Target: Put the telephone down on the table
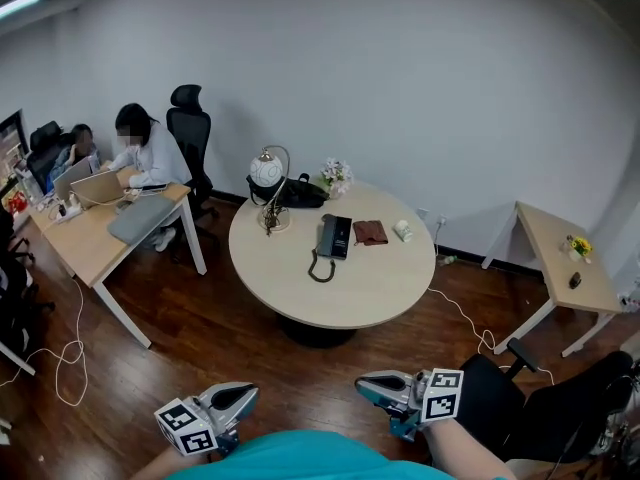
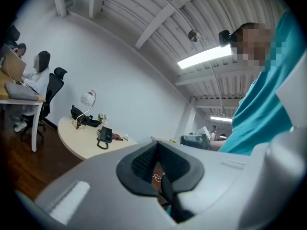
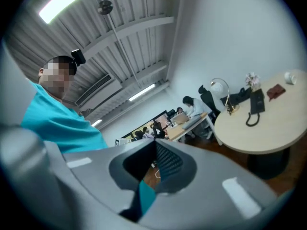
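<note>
The round surface (image 1: 370,293) looks smooth, pale and matt, the floor (image 1: 200,333) is dark, faintly shiny wood planks, and the telephone (image 1: 334,236) is black plastic.

Globe lamp (image 1: 267,171) with black bag (image 1: 300,195) behind it, small flower pot (image 1: 335,176) just right, brown pouch (image 1: 370,232) and small white object (image 1: 403,231) further right. Far left: long desk (image 1: 95,248) with laptop (image 1: 98,187), seated person (image 1: 150,153), black office chair (image 1: 190,133) behind them. Side desk (image 1: 560,258) at right carries yellow flowers (image 1: 579,246); white cable (image 1: 65,358) loops across the wood floor.
</note>
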